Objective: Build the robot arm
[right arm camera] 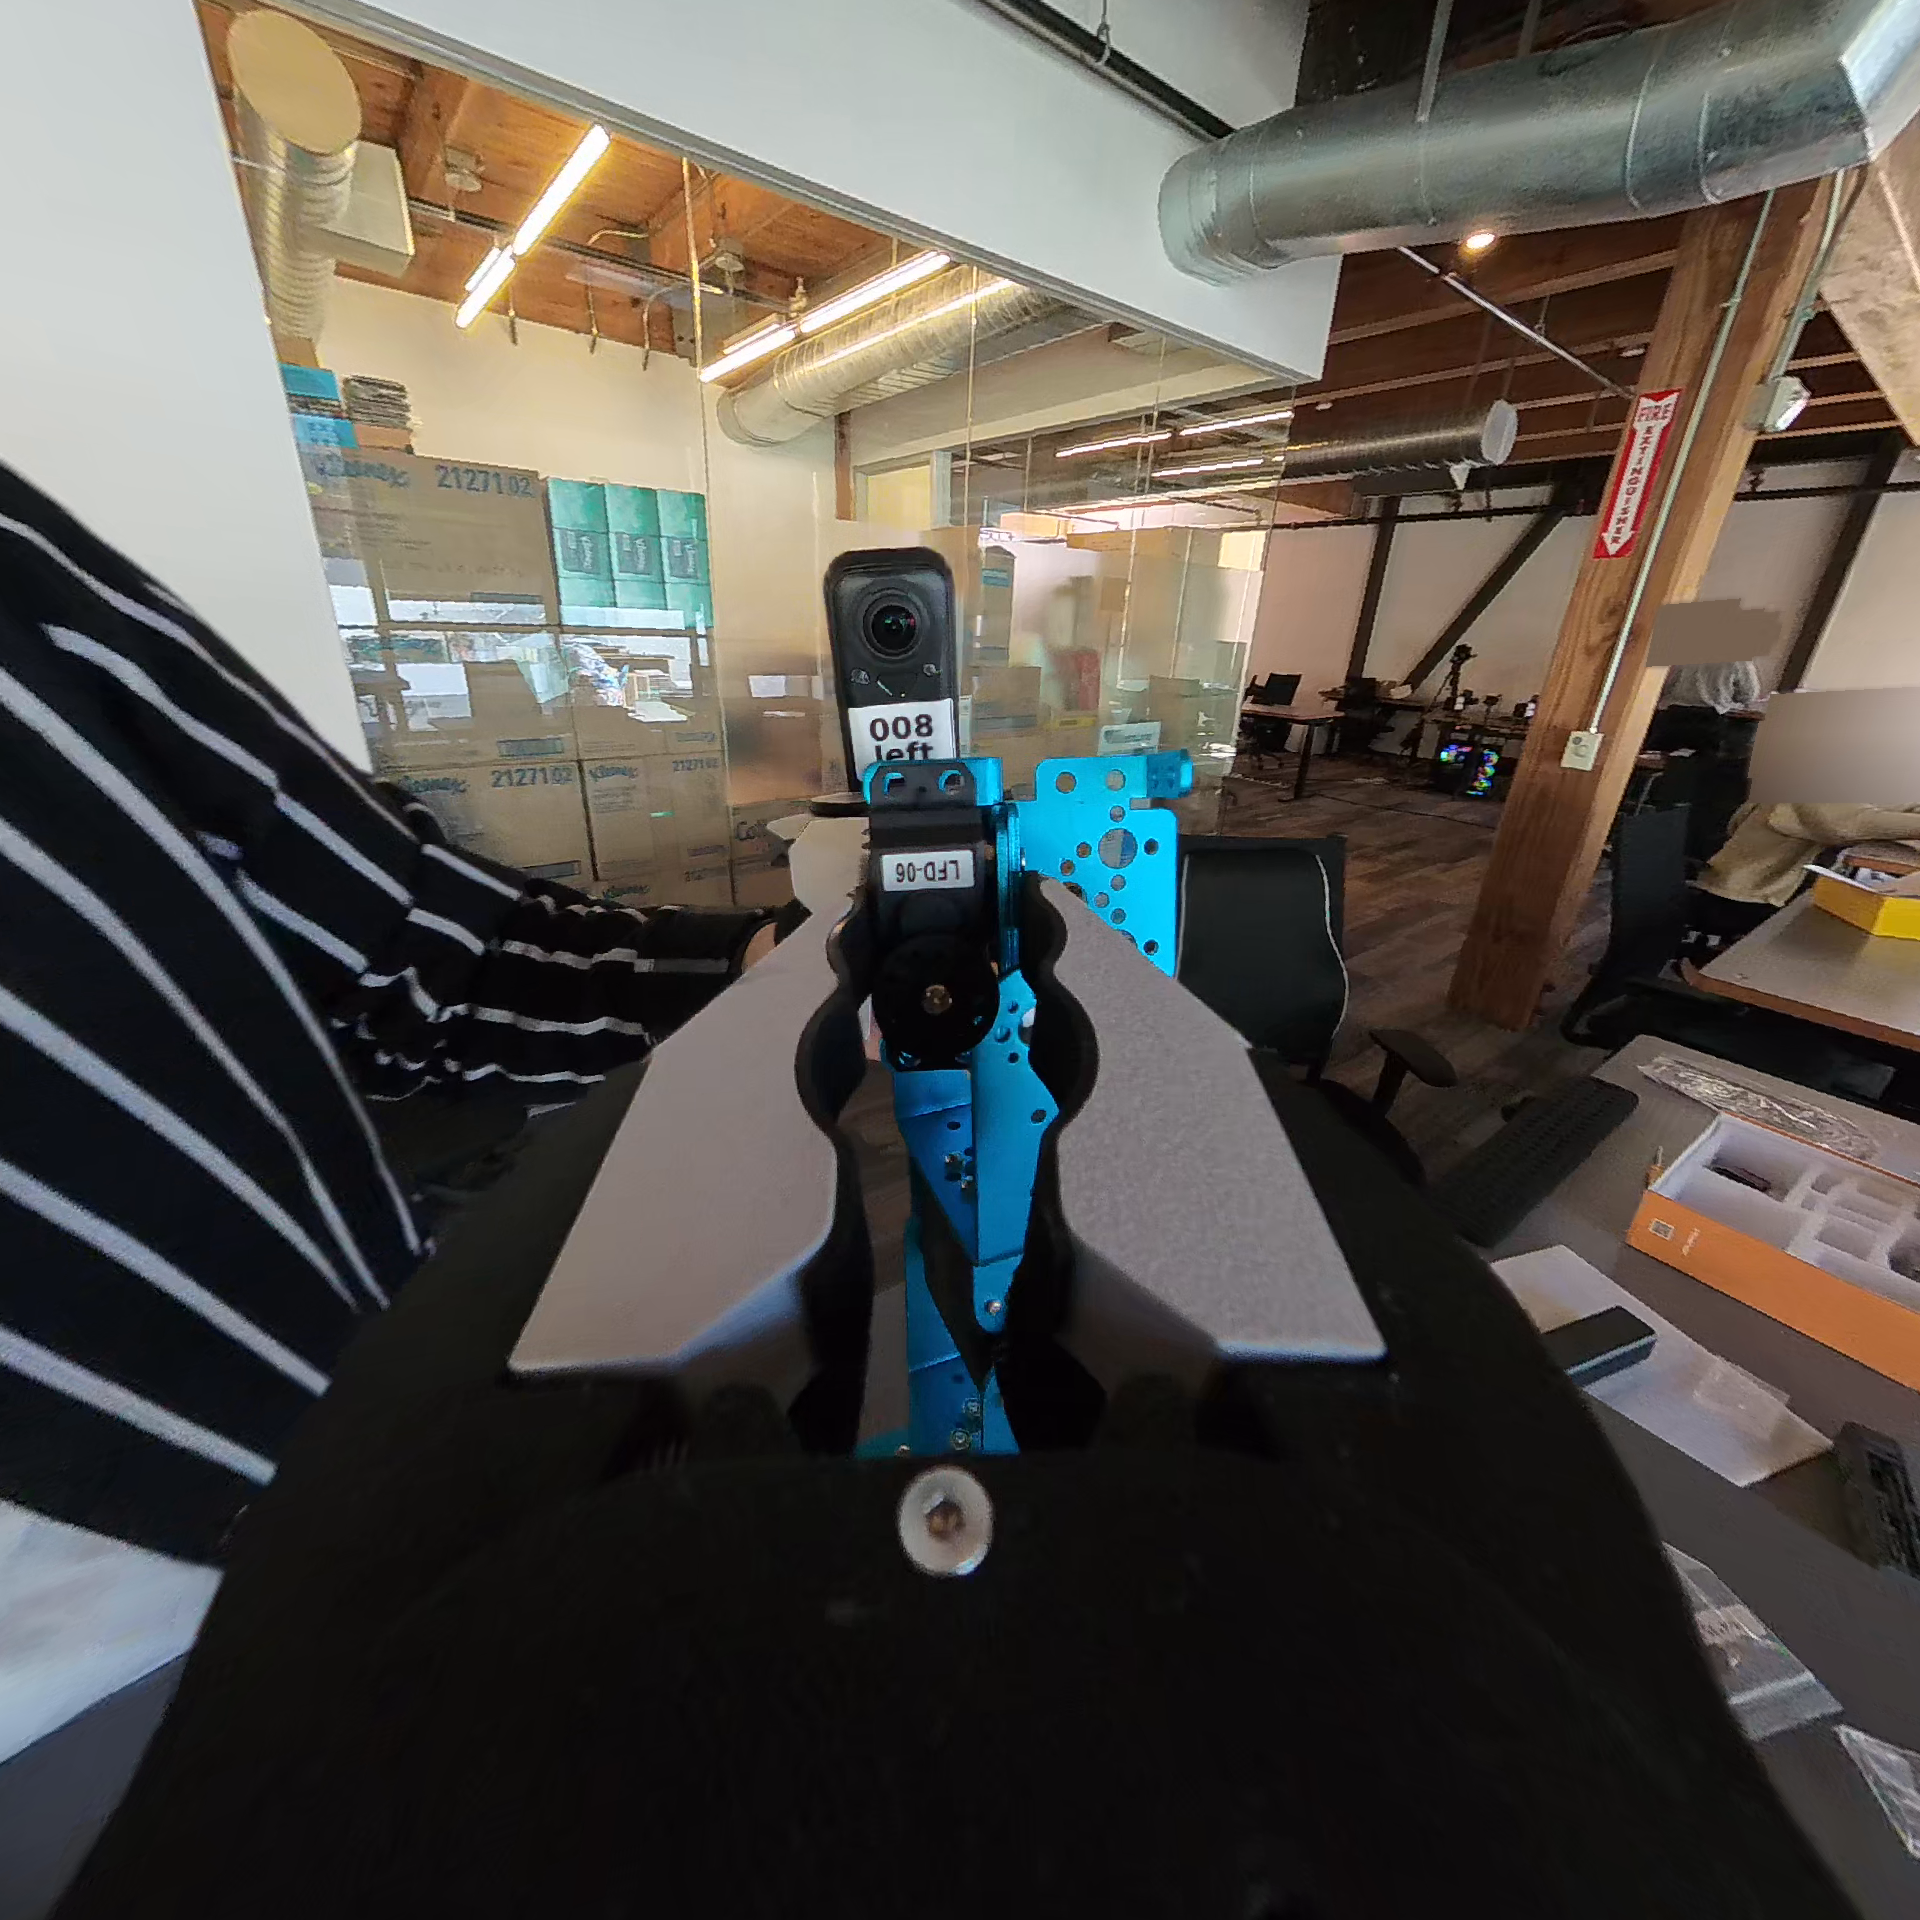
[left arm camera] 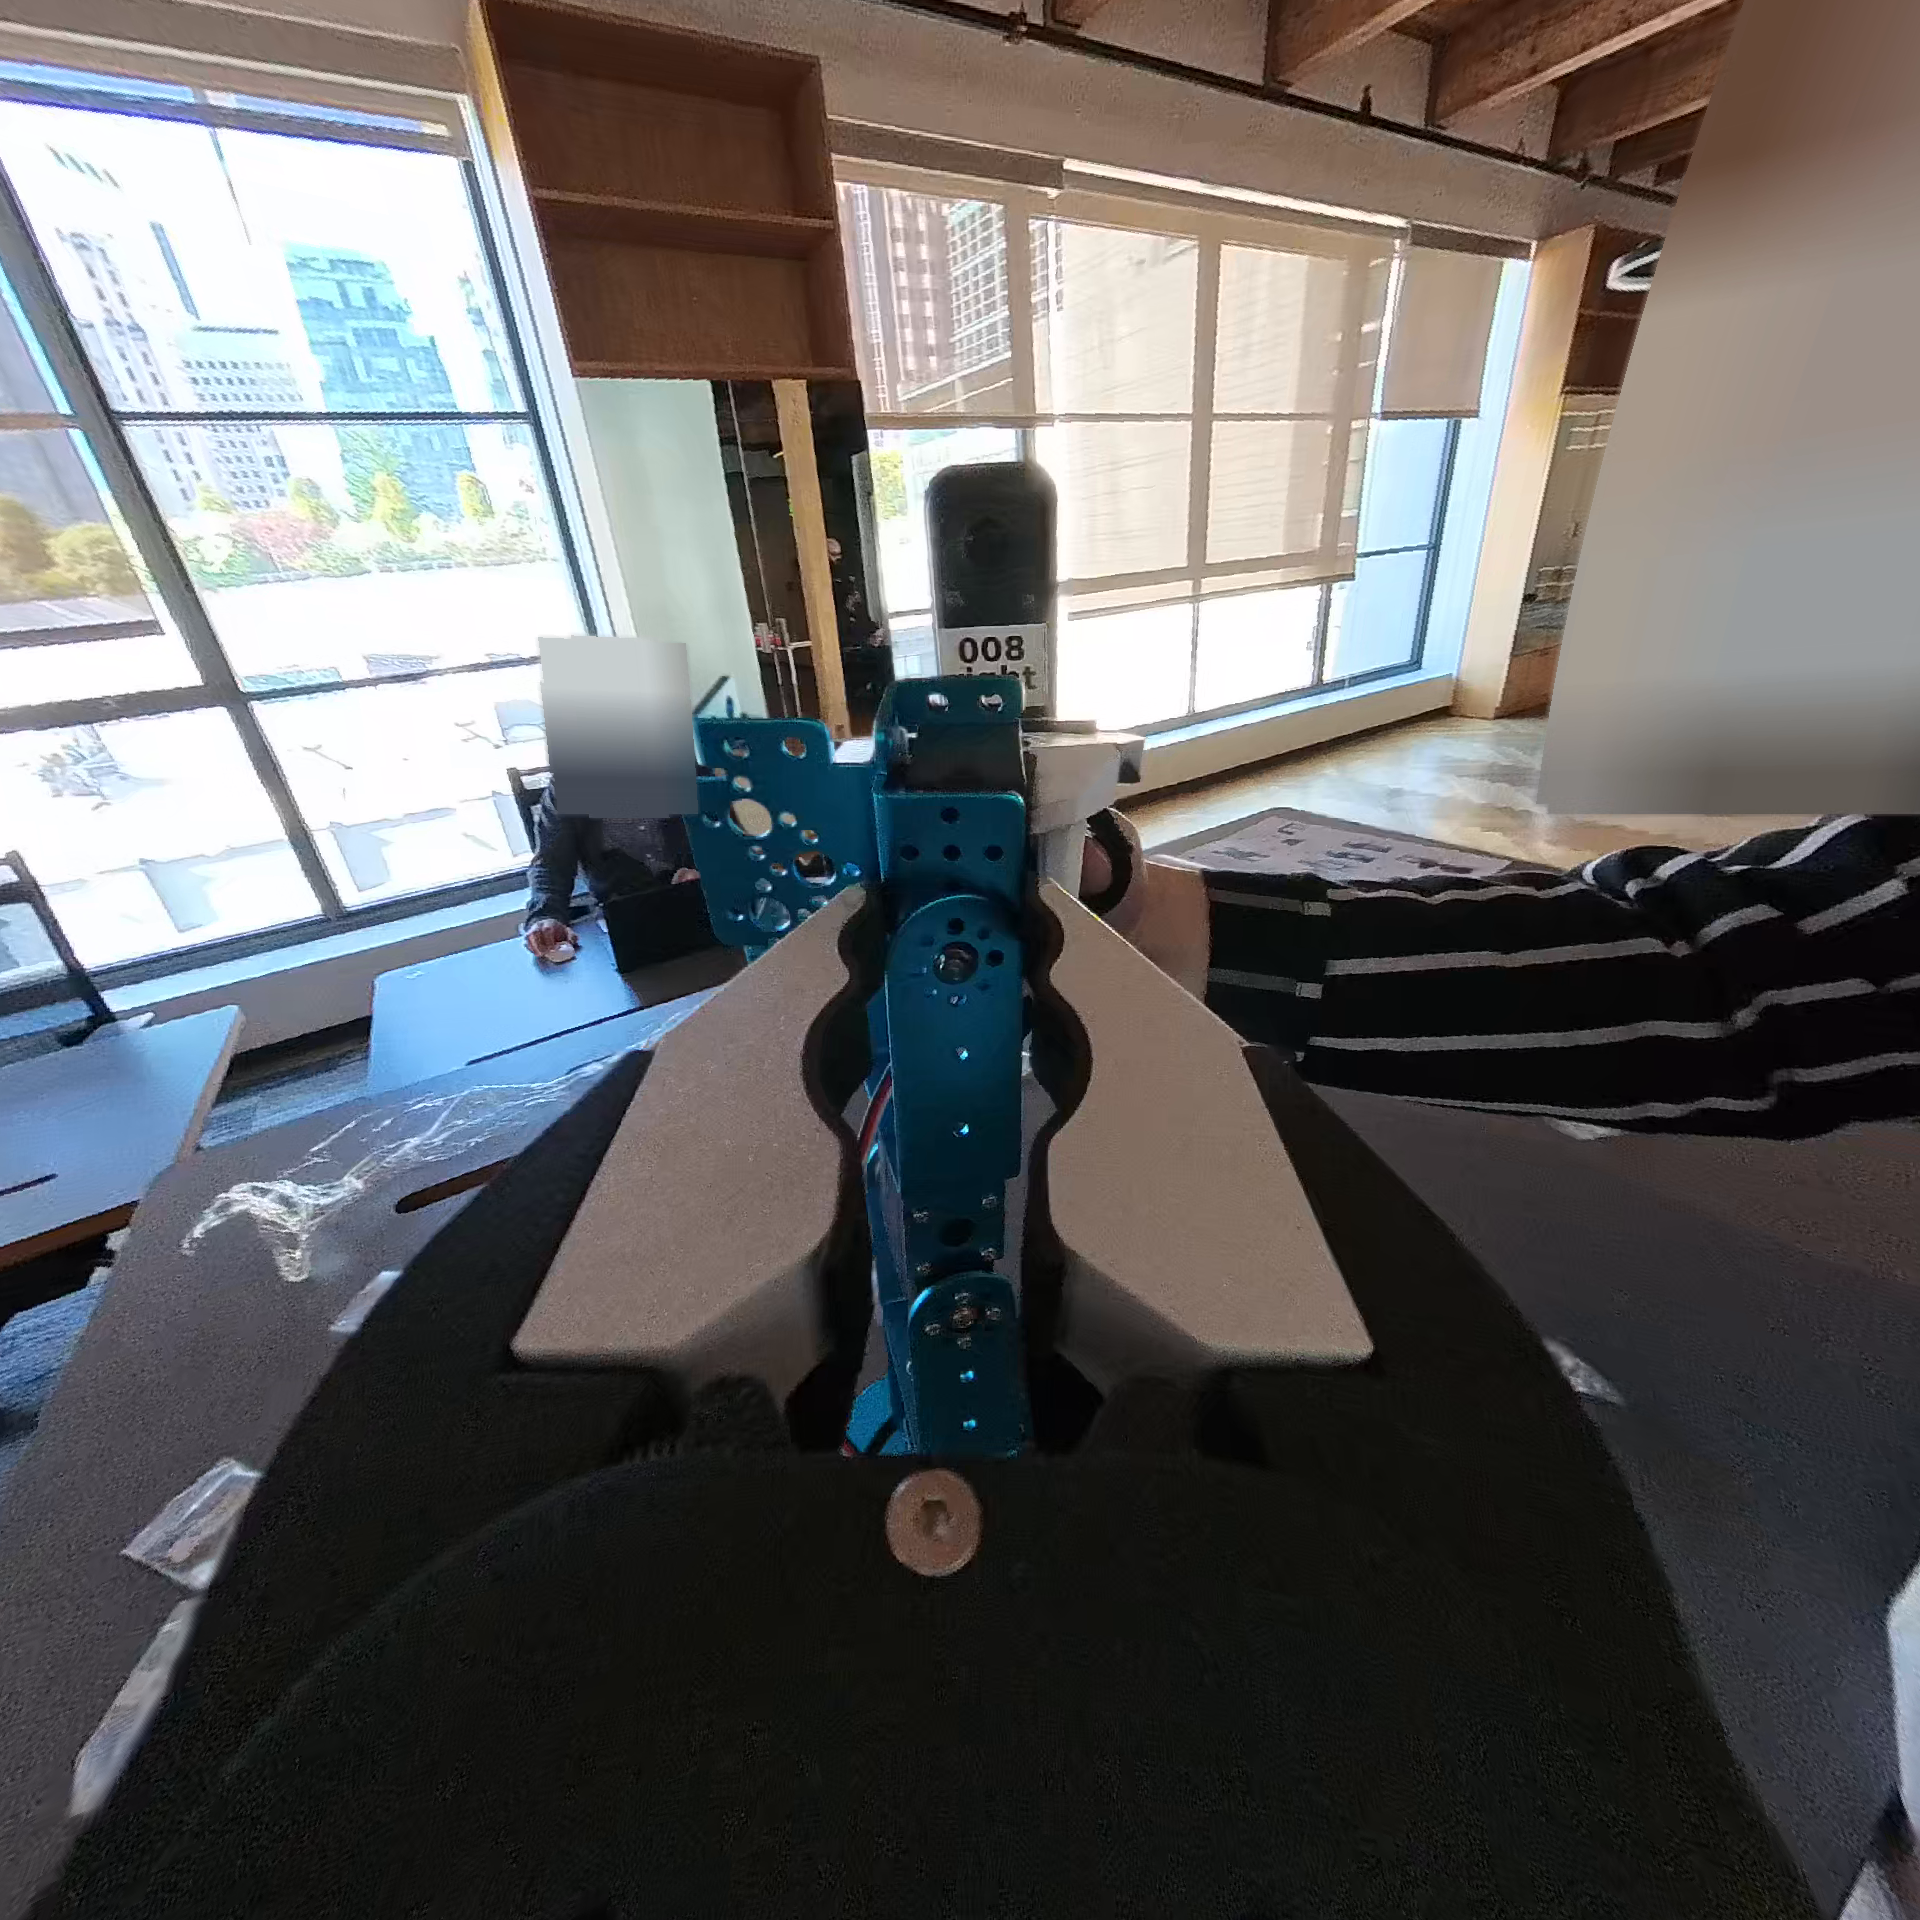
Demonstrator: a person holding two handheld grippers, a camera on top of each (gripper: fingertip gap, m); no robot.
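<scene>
Both tongs pinch one blue metal servo arm (left arm camera: 951, 1049) from opposite ends, holding it above the surface (left arm camera: 1662, 1299): left tongs (left arm camera: 945, 1039) on a bracket link, right tongs (right arm camera: 940, 1049) by the black servo (right arm camera: 925, 883). Plastic bags (left arm camera: 187, 1527) lie along the surface's left edge.

Left wrist view: the bracket assembly (left arm camera: 951, 1049) stands between the fingers of the left gripper (left arm camera: 948, 935); behind it, the opposing camera (left arm camera: 992, 566); a sleeved arm (left arm camera: 1558, 977) enters from the right. Plastic wrap (left arm camera: 343, 1164) lies on the worktop (left arm camera: 1662, 1299) at left. Right wrist view: the assembly sits between the fingers of the right gripper (right arm camera: 940, 940); a compartmented box (right arm camera: 1787, 1231) lies on the worktop at right, a chair (right arm camera: 1262, 930) behind.
</scene>
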